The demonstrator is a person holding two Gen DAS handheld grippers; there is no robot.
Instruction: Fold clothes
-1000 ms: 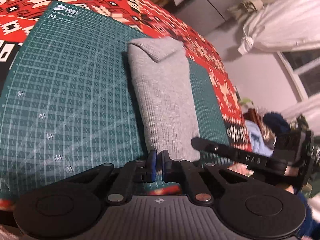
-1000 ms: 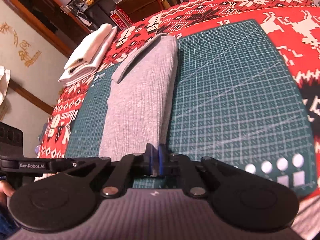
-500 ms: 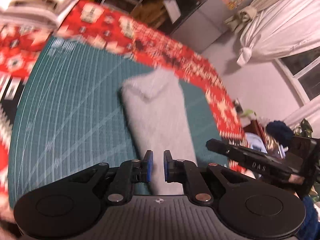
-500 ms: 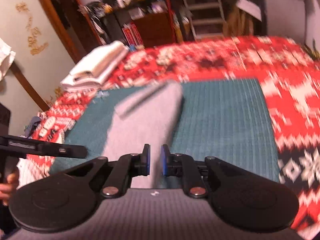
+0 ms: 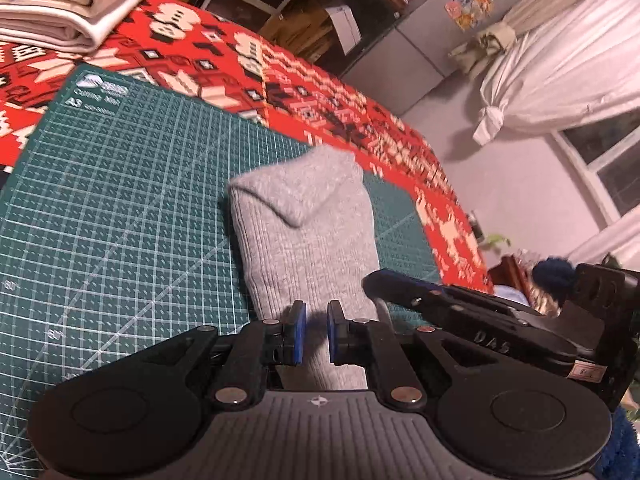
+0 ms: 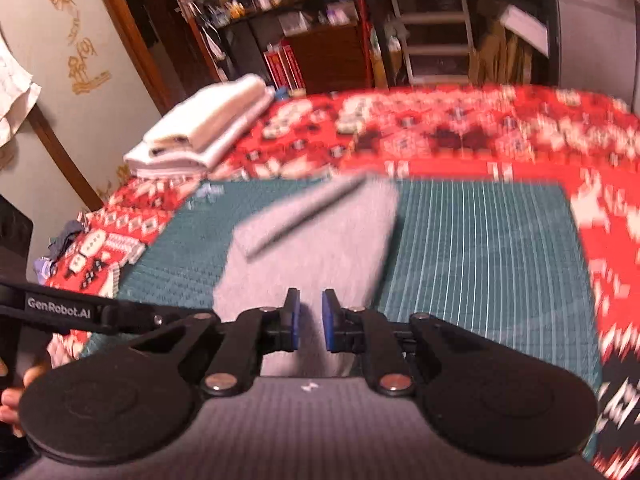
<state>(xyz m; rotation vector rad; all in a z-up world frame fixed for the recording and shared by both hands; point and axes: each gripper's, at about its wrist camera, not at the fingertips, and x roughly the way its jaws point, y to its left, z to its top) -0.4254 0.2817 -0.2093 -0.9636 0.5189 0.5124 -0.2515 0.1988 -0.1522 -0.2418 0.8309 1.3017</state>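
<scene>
Red patterned cloth covers the tabletop, with a green cutting mat laid over it; cluttered shelves stand behind, and a tied white curtain hangs by a window in the left wrist view. On the mat lies a grey knitted garment, folded into a long narrow strip running away from both cameras, its far end turned over into a small flap; it rests towards the mat's right side in the left wrist view. Folded white cloths sit stacked on the red cloth beyond the mat's far left corner, well apart from the grey piece. Left gripper sits over the near end of the garment, jaws parted by a small gap with nothing between them; right gripper is likewise over the near end, jaws a little apart and empty, though its view is blurred. Each gripper's body shows at the edge of the other's view; a hand shows at the lower left of the right wrist view.
</scene>
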